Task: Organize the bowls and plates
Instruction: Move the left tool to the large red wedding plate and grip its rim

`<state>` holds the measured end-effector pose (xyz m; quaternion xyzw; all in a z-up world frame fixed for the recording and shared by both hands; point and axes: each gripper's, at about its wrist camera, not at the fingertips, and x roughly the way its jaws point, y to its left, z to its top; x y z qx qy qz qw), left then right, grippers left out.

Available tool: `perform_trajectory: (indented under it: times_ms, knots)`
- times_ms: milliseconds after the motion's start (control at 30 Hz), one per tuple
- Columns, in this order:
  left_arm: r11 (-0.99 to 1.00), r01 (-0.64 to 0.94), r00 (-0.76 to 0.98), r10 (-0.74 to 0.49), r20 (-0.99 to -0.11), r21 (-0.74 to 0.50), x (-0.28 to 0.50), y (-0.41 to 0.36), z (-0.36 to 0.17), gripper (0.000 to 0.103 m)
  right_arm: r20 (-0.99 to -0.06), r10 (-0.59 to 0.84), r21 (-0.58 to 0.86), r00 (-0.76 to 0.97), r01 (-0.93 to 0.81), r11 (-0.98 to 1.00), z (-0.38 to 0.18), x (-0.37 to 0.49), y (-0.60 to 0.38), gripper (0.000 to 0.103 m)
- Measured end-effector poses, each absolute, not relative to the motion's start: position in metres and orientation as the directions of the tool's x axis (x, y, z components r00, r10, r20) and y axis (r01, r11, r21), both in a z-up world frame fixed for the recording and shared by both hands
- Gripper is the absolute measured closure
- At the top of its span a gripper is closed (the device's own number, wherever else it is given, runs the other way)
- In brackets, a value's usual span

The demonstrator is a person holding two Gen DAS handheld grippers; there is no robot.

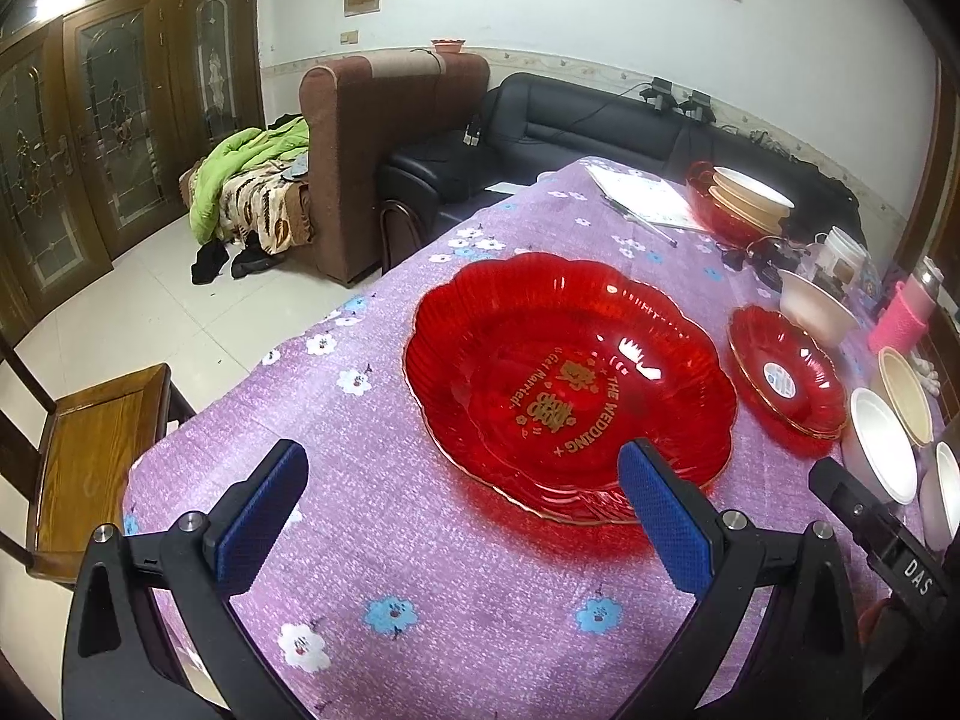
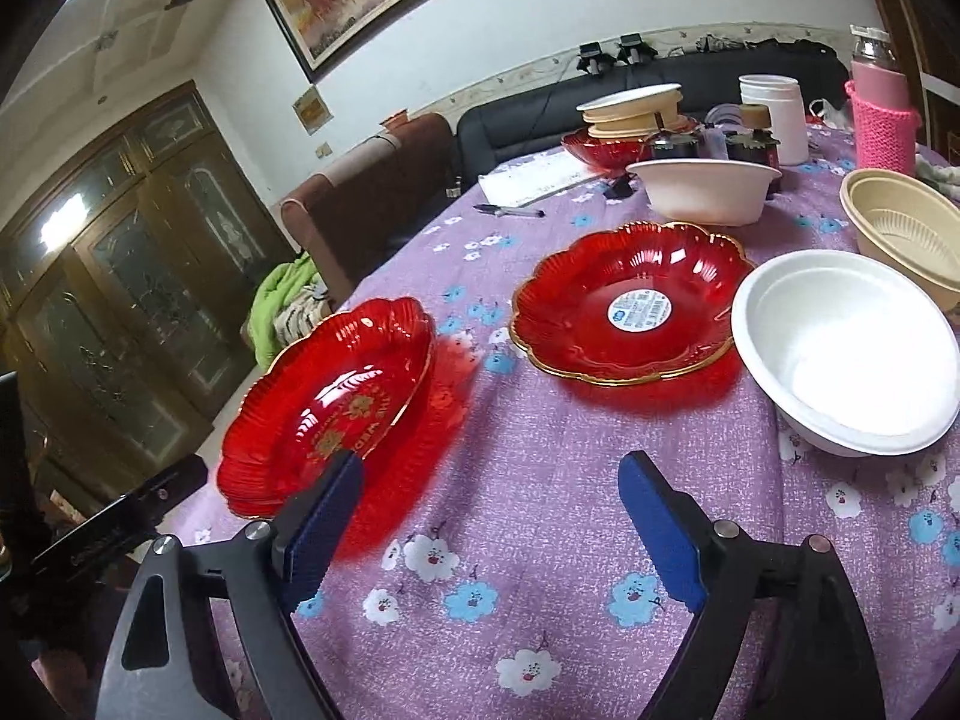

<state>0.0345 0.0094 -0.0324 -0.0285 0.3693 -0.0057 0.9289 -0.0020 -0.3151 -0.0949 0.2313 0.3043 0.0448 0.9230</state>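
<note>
A large red scalloped plate [image 1: 570,384] with gold lettering lies on the purple flowered tablecloth [image 1: 372,480]. My left gripper [image 1: 462,510] hovers open just before its near rim, nothing between the fingers. In the right wrist view the same plate [image 2: 330,396] lies at left, and a smaller red plate [image 2: 624,306] with a round sticker lies in the middle. A white bowl [image 2: 846,354] sits to its right. My right gripper [image 2: 489,516] stands open over bare cloth, its left finger [image 2: 318,516] close to the large plate's rim.
A beige bowl [image 2: 906,240], another white bowl [image 2: 705,189], a stack of bowls on a red plate [image 2: 630,114], a white jar [image 2: 774,117] and a pink-sleeved bottle [image 2: 882,114] stand farther back. A pen [image 2: 510,211] and papers lie there. A wooden chair [image 1: 96,456] stands left of the table.
</note>
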Motion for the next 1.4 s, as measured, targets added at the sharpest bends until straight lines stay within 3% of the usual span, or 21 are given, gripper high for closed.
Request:
perform_trajectory:
  times_ms: [367, 467, 500, 1400]
  knots:
    - [0.992, -0.089, 0.647, -0.008, -0.763, -0.086, 0.079, 0.056, -0.034, 0.0, -0.635, 0.189, 0.41, 0.749, 0.119, 0.904, -0.073, 0.055, -0.296, 0.016]
    - [0.985, -0.117, 0.618, -0.027, -0.786, -0.125, 0.095, 0.068, -0.037, 0.0, -0.672, 0.171, 0.381, 0.72, 0.138, 0.914, -0.079, 0.074, -0.288, 0.032]
    - [0.984, -0.121, 0.608, -0.031, -0.793, -0.132, 0.099, 0.069, -0.038, 0.0, -0.679, 0.18, 0.387, 0.712, 0.138, 0.912, -0.08, 0.078, -0.286, 0.032]
    - [0.99, -0.126, 0.483, 0.0, -0.876, -0.07, 0.146, 0.032, -0.087, 0.0, -0.711, 0.278, 0.468, 0.645, 0.14, 0.873, -0.113, 0.116, -0.276, 0.031]
